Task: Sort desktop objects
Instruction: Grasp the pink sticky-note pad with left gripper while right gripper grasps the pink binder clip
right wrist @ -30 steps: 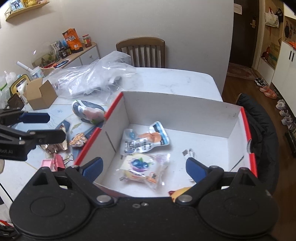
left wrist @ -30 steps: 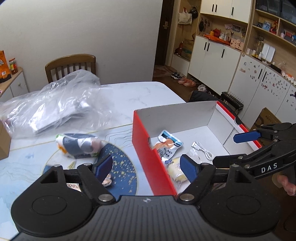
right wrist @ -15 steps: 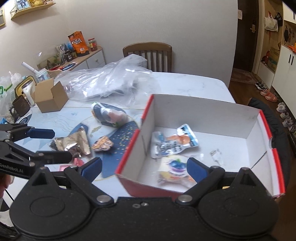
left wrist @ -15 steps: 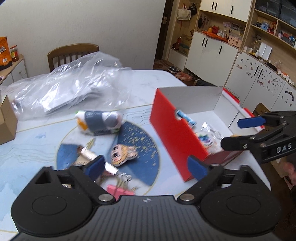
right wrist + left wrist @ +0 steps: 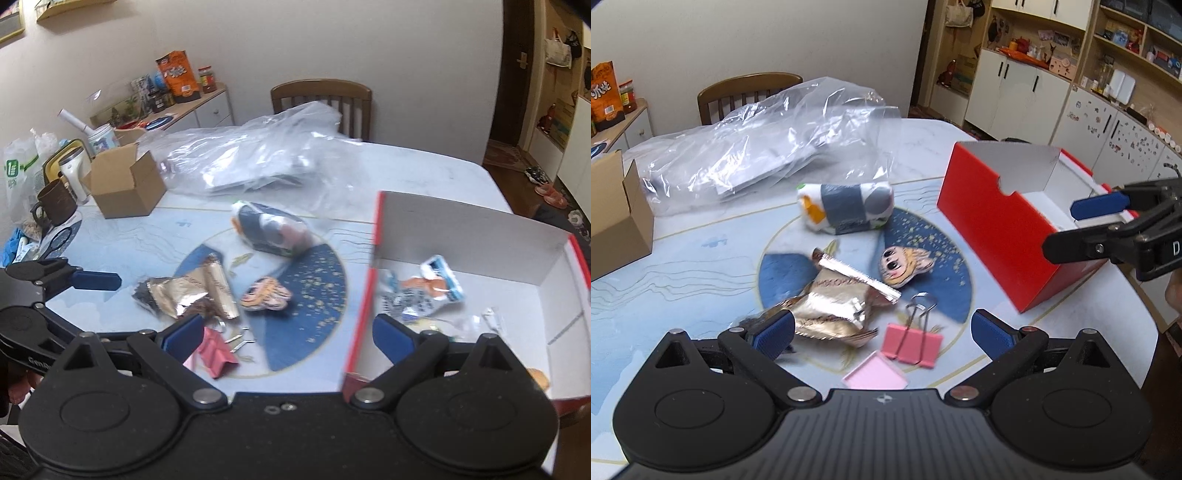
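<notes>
A red box with a white inside (image 5: 993, 218) stands at the right of the table; it holds several snack packets (image 5: 424, 291). On the round blue mat lie a gold foil packet (image 5: 834, 302), a pink binder clip (image 5: 912, 339), a pink pad (image 5: 875, 376), a cartoon-face charm (image 5: 905, 262) and a grey-white wrapped packet (image 5: 846, 206). My left gripper (image 5: 882, 332) is open and empty, just above the foil packet and the clip. My right gripper (image 5: 288, 332) is open and empty over the box's left wall (image 5: 365, 288); it also shows in the left wrist view (image 5: 1086, 225).
A big clear plastic bag (image 5: 757, 147) lies at the back of the table before a wooden chair (image 5: 750, 88). An open cardboard box (image 5: 125, 184), a brown mug (image 5: 55, 203) and a kettle stand at the left. Cupboards line the right wall.
Both grippers have swung left, away from the box's inside toward the loose things on the mat. The left gripper now hangs over the foil packet and clip. Both stay open and empty.
</notes>
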Demonstrator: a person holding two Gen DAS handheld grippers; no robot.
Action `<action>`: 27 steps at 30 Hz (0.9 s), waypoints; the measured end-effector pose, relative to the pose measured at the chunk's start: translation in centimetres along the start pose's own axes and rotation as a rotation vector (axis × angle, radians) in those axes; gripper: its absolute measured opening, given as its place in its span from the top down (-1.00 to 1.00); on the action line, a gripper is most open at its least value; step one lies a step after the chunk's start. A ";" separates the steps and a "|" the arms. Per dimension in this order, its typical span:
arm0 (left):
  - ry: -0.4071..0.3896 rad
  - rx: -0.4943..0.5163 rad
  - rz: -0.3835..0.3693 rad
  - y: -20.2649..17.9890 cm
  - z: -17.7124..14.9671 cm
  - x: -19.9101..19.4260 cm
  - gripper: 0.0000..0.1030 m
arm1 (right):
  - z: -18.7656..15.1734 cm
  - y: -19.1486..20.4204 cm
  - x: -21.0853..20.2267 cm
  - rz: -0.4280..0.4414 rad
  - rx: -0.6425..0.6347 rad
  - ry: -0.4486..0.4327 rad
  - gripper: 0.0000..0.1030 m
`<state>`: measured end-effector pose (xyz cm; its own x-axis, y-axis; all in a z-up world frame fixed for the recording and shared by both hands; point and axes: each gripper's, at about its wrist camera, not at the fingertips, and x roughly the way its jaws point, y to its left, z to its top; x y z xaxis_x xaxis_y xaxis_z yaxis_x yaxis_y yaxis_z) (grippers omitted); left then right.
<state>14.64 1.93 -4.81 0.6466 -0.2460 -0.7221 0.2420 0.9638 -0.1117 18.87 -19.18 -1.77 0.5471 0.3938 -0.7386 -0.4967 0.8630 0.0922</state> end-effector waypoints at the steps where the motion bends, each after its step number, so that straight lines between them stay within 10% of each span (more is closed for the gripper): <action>1: 0.002 0.011 -0.008 0.3 -0.3 0.0 -0.98 | 0.0 0.5 0.3 0.002 -0.005 0.005 -0.90; 27: 0.056 0.264 -0.090 0.2 -5.5 5.1 -0.98 | -3.2 6.2 9.5 -0.002 -0.099 0.110 -0.77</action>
<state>14.00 1.41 -12.27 0.5746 -0.3160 -0.7550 0.4812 0.8766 -0.0008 18.86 -11.06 -10.36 0.4735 0.3500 -0.8083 -0.5625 0.8263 0.0283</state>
